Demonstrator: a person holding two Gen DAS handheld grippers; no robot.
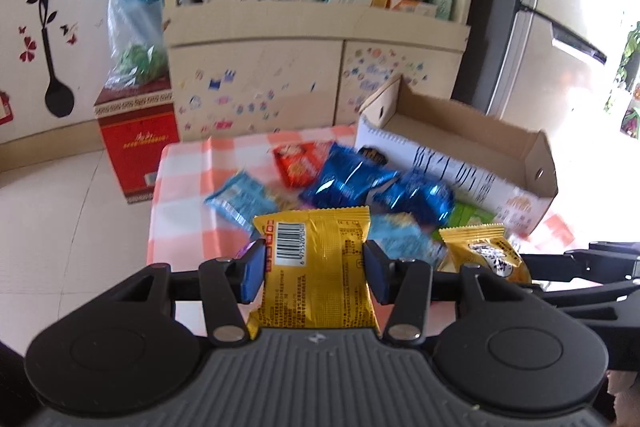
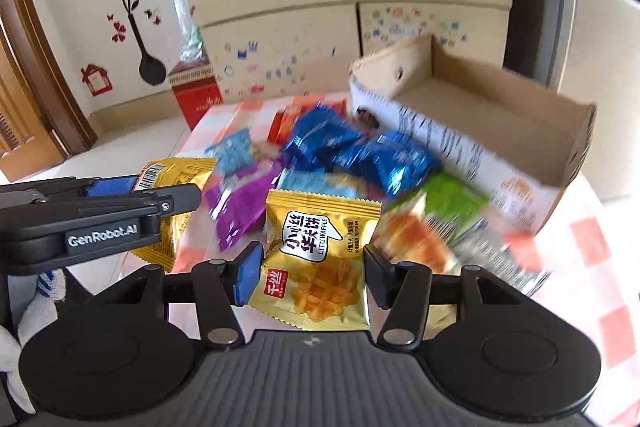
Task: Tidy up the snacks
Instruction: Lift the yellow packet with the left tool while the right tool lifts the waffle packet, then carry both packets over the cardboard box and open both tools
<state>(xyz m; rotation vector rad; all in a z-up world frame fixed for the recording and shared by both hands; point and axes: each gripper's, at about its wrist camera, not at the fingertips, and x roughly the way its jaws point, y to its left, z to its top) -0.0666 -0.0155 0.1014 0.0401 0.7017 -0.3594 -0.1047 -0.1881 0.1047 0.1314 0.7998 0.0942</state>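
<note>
The cardboard box looks empty; most snacks lie on the desk. Left tongs pinch a yellow packet, right tongs pinch a waffle packet.

Bright daylight floods in from two o'clock, blowing out that side; snack packets blur, fisheye edges bend.
</note>
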